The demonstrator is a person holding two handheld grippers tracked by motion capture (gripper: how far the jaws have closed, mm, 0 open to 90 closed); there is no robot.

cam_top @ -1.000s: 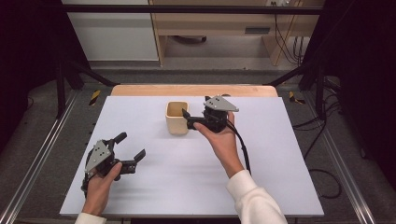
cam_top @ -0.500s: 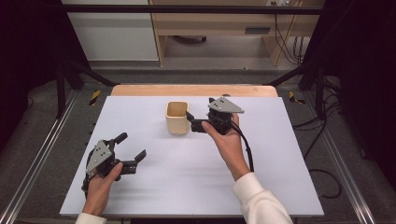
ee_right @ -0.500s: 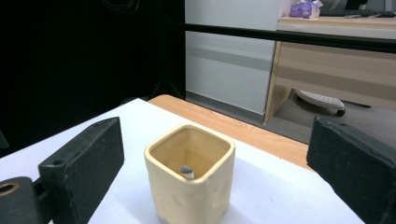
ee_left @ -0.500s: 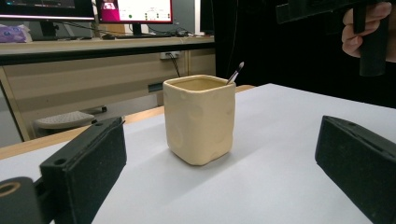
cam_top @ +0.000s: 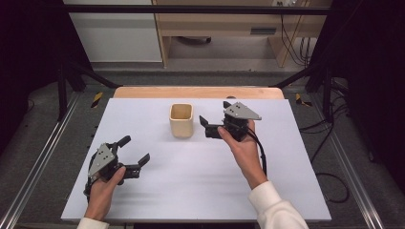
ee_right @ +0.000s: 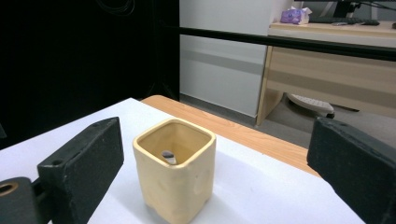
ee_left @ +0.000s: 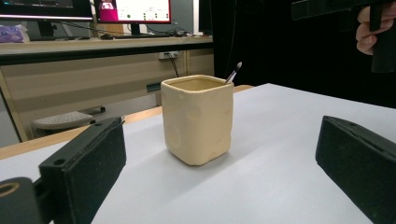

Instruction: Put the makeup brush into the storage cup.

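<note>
White board (cam_top: 191,191) covers your table, with a strip of bare wood (cam_top: 198,92) along its far edge and a grey floor beyond. Your cup (cam_top: 181,119), a squarish cream one, stands upright on the far middle of the board. From your right gripper view you can see a small dark-tipped object (ee_right: 168,157) lying inside the cup; in the left gripper view its thin tip (ee_left: 233,73) pokes up past the rim, though what it is cannot be told. Your right gripper (cam_top: 208,128) hovers just beside the cup on its right, jaws spread wide apart and pointed at it, holding nothing. Your left gripper (cam_top: 133,150) rests low near the front left of the board, well apart from the cup, its jaws also spread wide and empty. Both hands grip their handles from behind.
</note>
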